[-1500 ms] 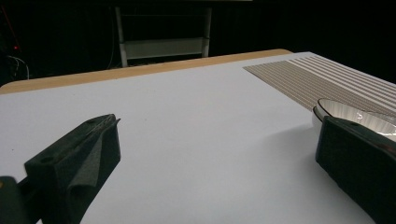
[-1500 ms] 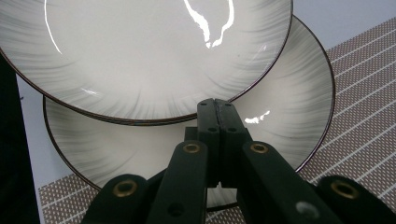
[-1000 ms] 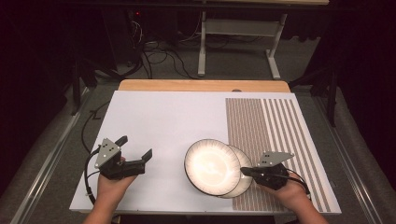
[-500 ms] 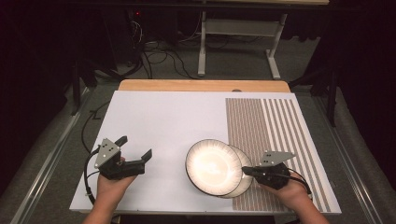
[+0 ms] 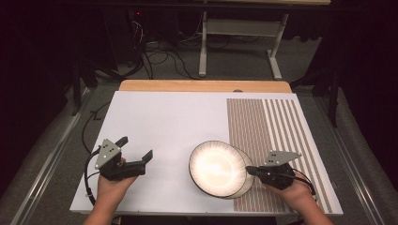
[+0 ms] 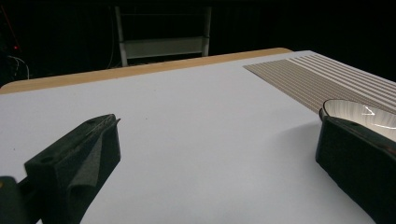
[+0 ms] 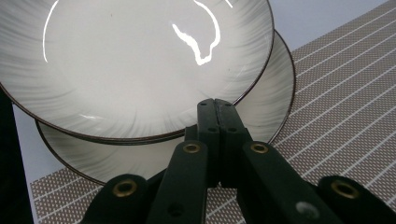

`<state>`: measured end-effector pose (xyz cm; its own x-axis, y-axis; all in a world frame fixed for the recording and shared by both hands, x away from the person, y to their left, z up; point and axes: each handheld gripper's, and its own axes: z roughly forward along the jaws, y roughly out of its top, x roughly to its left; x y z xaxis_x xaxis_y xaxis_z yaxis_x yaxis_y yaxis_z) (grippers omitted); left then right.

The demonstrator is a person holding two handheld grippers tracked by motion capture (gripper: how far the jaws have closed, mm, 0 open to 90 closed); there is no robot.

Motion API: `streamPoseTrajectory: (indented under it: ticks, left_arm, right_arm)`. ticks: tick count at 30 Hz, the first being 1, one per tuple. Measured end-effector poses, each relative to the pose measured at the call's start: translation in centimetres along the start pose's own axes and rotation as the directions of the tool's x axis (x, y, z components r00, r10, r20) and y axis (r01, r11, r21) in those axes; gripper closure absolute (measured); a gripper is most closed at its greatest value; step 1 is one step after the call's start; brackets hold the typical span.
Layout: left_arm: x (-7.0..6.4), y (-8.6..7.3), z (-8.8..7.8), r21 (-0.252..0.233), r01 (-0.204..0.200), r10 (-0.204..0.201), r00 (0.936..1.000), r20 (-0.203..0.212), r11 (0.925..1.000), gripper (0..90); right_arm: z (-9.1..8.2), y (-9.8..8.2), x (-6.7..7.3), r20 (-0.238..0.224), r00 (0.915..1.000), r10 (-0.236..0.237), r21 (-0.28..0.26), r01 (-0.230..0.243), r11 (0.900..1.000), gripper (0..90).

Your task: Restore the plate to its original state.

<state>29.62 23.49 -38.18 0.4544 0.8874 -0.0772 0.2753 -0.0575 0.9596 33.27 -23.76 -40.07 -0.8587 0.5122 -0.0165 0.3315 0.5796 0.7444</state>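
Grippers number two, one in each hand of the person at the table's near edge. At about eight o'clock on the white sheet (image 5: 178, 122) the left gripper (image 5: 137, 153) rests with its jaws spread wide and nothing between them; in the left gripper view the same two black jaws stand far apart over bare sheet. Plates number two, both pale with a thin dark rim, stacked at about five o'clock: the upper plate (image 5: 217, 166) sits shifted toward nine o'clock on the lower plate (image 5: 245, 185), which peeks out at the three o'clock side and lies partly on the brown striped placemat (image 5: 277, 126). One placemat covers the sheet's right part. At about four o'clock the right gripper (image 5: 248, 170) has its jaws pressed together at the plates' rim; in the right gripper view its tips (image 7: 215, 108) meet over the upper plate's edge, though whether the rim is pinched between them I cannot tell. No writing or brand can be read anywhere
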Motion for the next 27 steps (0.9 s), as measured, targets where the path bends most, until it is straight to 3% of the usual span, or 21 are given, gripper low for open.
streamPoseTrajectory:
  ticks: [5,27]
  left_arm:
    - [0.0,0.0,0.1,0.002,0.0,0.0,1.0,0.001,1.0,0.5]
    - [-0.1,-0.1,0.2,0.009,0.0,0.0,1.0,0.006,1.0,0.5]
  right_arm:
    - [-0.6,-0.2,-0.4,0.011,0.9996,0.025,-0.021,-0.025,0.999,90.0]
    - [-1.4,-0.6,-0.9,0.027,0.9987,0.043,-0.027,-0.042,0.999,90.0]
